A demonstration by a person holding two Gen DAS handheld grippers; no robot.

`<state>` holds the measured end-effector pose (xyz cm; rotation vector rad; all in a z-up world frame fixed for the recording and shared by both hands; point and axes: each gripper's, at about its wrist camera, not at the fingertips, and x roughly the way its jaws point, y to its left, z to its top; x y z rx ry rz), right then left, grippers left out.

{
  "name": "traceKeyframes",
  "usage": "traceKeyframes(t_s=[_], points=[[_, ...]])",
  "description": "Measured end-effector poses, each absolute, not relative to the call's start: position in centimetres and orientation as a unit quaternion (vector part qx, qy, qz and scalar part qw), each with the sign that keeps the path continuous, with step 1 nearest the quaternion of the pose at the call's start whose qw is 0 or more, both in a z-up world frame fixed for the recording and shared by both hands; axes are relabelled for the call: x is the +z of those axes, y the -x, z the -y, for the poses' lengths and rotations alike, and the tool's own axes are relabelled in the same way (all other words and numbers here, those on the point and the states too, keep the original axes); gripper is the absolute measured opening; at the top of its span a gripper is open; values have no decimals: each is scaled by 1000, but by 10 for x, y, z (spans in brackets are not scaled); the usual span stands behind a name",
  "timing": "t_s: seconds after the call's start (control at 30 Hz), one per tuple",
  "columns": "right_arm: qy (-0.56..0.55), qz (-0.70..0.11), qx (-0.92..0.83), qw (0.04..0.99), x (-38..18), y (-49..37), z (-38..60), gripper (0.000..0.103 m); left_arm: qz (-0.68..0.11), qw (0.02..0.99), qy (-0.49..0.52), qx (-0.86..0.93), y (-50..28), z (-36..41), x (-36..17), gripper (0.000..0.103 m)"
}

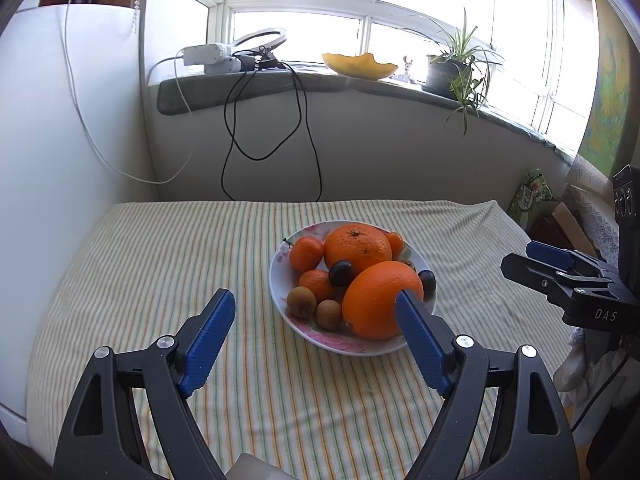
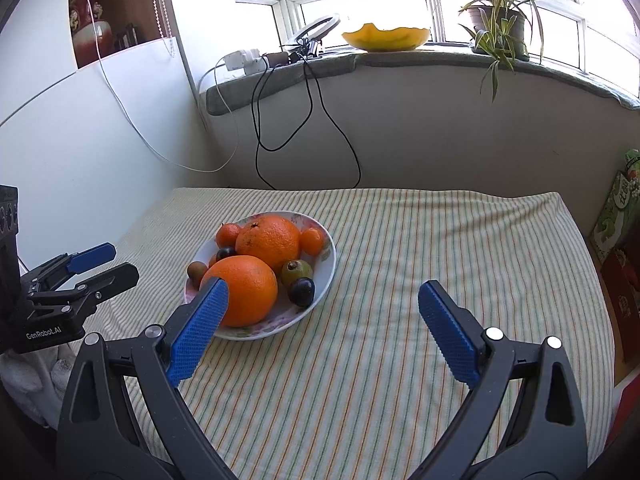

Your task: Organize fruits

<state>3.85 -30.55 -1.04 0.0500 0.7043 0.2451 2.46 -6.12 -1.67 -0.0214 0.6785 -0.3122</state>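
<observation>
A white floral plate (image 1: pixel 280 292) (image 2: pixel 324 276) stands on the striped tablecloth, heaped with fruit: two large oranges (image 1: pixel 378 300) (image 2: pixel 244 288), small mandarins (image 1: pixel 306 252) (image 2: pixel 228 234), kiwis (image 1: pixel 302 301) (image 2: pixel 297 271) and dark plums (image 1: pixel 340 272) (image 2: pixel 302 291). My left gripper (image 1: pixel 316 312) is open and empty, just short of the plate's near left side. My right gripper (image 2: pixel 324 300) is open and empty, near the plate's right front. Each gripper shows at the edge of the other's view (image 1: pixel 560 268) (image 2: pixel 88 268).
The striped tablecloth (image 2: pixel 420 264) covers the table against a white wall. Black and white cables (image 1: pixel 272 128) hang from the windowsill. On the sill stand a yellow bowl (image 2: pixel 386 38) and a potted plant (image 2: pixel 498 20). Boxes (image 2: pixel 616 216) stand at the table's right.
</observation>
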Motion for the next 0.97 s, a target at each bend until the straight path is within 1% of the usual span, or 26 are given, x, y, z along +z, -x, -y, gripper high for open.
traceKeyframes(t_s=[0.53,0.77,0.97], points=[[-29,-349,113,930,-14,-39,307,98,-324,933,17,-155,-24,59,-17,82],[-20,-350,112,930,-16,-38,301,98,-330,936,2,-122,-25,63,-20,82],[-20,-349,112,930,-15,-38,301,98,-319,941,-10,-115,-25,61,-21,82]])
